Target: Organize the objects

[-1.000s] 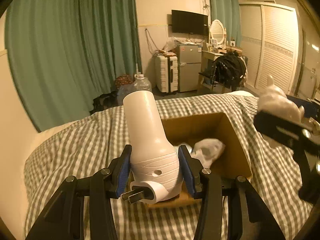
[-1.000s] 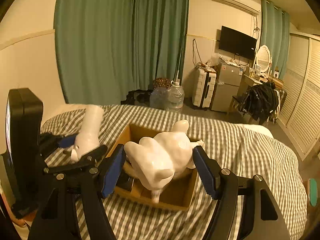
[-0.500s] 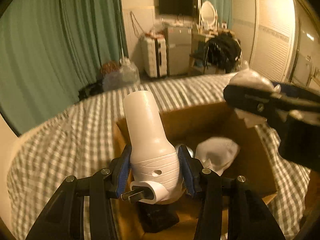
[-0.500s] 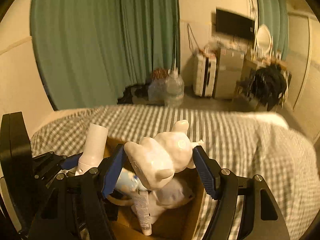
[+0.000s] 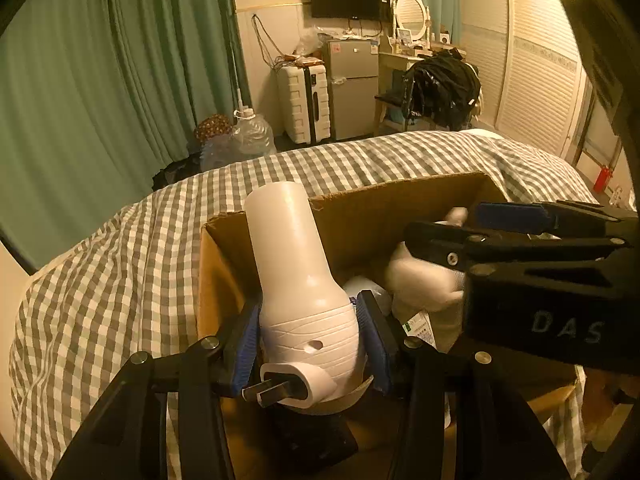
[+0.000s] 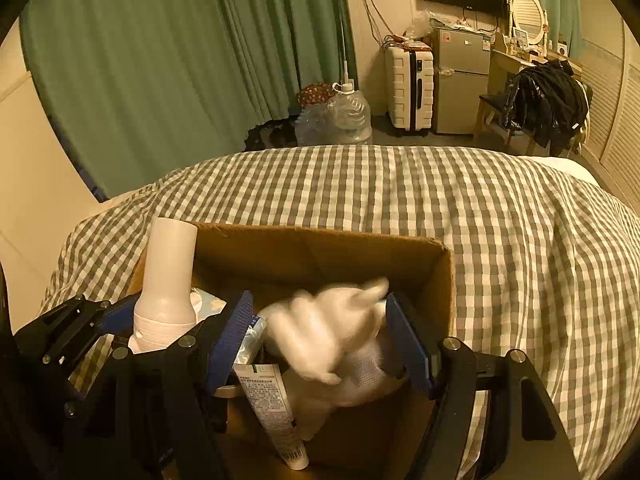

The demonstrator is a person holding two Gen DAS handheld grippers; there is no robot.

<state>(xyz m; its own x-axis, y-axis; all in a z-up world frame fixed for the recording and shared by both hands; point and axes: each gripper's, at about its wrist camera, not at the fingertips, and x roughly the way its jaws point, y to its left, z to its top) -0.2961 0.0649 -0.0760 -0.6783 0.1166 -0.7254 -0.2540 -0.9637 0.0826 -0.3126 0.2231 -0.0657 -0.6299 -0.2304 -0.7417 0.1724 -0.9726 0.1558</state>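
Evidently rigid, smooth and light, the white plug-in device point(image 5: 300, 280) is clamped at its ribbed base by the left gripper point(image 5: 308, 344) over the cardboard box point(image 5: 400, 200) (the right gripper point(image 6: 320, 340), jaws parted, frames a blurred white toy point(image 6: 328, 340)).

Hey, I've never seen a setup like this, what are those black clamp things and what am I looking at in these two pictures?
Those are hand-held grippers, one in each of a person's hands, each with a fisheye camera looking along its fingers. One picture is from the left camera, the other from the right. A cardboard box sits on a checked bedspread. The left gripper clamps a white plug-in device over the box. The right gripper is over the box around a blurred white figurine; whether it grips it, I cannot tell. A tube lies inside.
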